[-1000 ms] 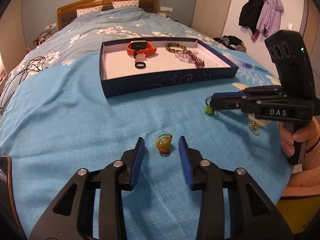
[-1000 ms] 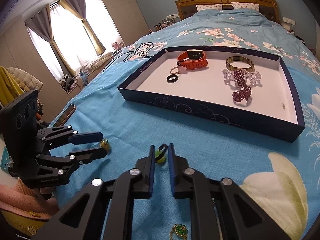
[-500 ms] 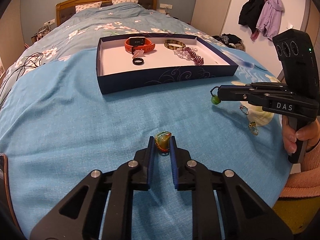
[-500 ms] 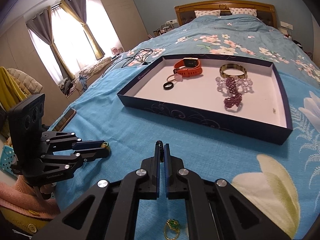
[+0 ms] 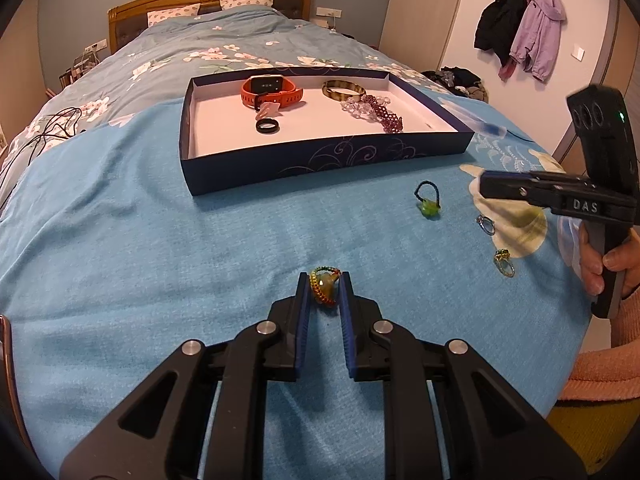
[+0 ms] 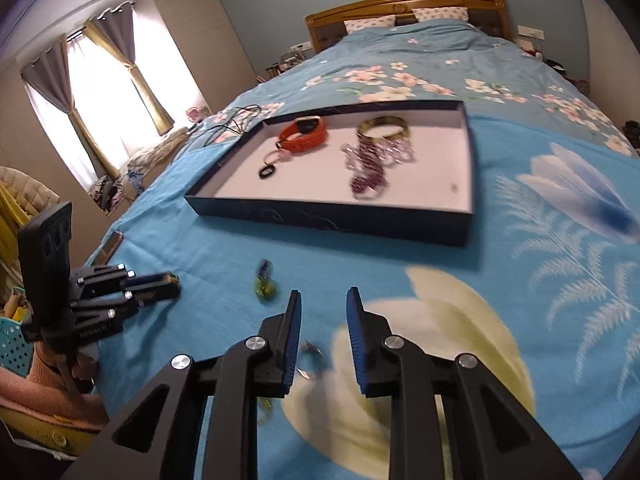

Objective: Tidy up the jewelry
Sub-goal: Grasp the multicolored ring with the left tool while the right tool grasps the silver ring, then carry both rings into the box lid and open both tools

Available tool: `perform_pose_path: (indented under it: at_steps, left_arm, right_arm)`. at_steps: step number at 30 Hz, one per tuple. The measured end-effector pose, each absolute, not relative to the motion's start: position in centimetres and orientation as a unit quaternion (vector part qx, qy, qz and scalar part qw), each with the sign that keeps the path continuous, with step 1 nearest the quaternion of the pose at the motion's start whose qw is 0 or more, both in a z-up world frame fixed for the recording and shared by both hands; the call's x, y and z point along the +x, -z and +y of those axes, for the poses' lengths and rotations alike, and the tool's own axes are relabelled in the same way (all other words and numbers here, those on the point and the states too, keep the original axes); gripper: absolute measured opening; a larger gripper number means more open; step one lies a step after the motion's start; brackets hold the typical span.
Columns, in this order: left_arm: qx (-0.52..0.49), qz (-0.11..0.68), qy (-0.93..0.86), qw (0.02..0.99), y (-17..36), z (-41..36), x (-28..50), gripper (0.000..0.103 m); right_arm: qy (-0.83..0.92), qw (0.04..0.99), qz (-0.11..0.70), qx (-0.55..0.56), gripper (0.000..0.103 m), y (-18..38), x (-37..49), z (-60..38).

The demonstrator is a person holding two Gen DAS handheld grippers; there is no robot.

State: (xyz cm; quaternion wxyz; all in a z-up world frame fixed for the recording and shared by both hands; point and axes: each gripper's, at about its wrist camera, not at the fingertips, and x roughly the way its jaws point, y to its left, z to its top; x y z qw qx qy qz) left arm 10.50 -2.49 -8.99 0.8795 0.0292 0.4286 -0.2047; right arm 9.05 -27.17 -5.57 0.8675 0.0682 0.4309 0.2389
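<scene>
My left gripper [image 5: 324, 286] is shut on a yellow-green stone ring with a braided band [image 5: 325, 285], low over the blue bedspread. My right gripper [image 6: 322, 312] is open and empty; it also shows in the left wrist view [image 5: 486, 188]. A green bead ring with a black loop [image 5: 427, 202] lies on the bedspread, left of the right gripper [image 6: 264, 282]. A silver ring [image 5: 485, 224] and a gold-green ring [image 5: 504, 260] lie near it. The dark blue tray [image 5: 320, 156] holds an orange watch [image 5: 272, 90], a black ring [image 5: 267, 125], a bangle [image 5: 343, 90] and purple beads [image 5: 380, 114].
The tray [image 6: 332, 216] sits mid-bed on the blue bedspread. Black cables [image 5: 36, 136] lie at the bed's left. A phone edge [image 6: 112, 242] lies near the left gripper [image 6: 168, 280]. Coats hang on the right wall [image 5: 520, 28].
My right gripper has opened and pulled back to the right; the green bead ring it held now lies on the bedspread. My left gripper stays shut on the braided ring.
</scene>
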Motion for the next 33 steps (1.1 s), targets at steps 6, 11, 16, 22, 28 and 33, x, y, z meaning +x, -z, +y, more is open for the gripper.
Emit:
perform_pose_path:
  at_steps: [6,11,16,22,28,33]
  left_arm:
    - [0.031,0.428,0.206,0.879,9.0,-2.9,10.6,0.015]
    - [0.031,0.428,0.206,0.879,9.0,-2.8,10.6,0.015]
    - [0.029,0.429,0.206,0.879,9.0,-3.0,10.7,0.015]
    - [0.029,0.428,0.207,0.879,9.0,-3.0,10.7,0.015]
    - [0.026,0.427,0.205,0.88,9.0,-3.1,10.9,0.013]
    - [0.025,0.421,0.207,0.883,8.5,-3.1,11.0,0.013]
  right_arm:
    - [-0.243,0.862,0.442,0.054,0.022,6.3,7.5,-27.2]
    - [-0.248,0.861,0.444,0.022,0.022,6.7,7.3,-25.6]
    - [-0.236,0.869,0.433,-0.03,0.022,6.6,6.6,-24.3]
    - [-0.223,0.877,0.42,-0.065,0.016,6.6,6.0,-23.6]
    - [-0.223,0.883,0.411,-0.039,0.016,6.1,6.2,-24.3]
    - [-0.226,0.891,0.394,-0.025,0.016,5.0,6.6,-24.6]
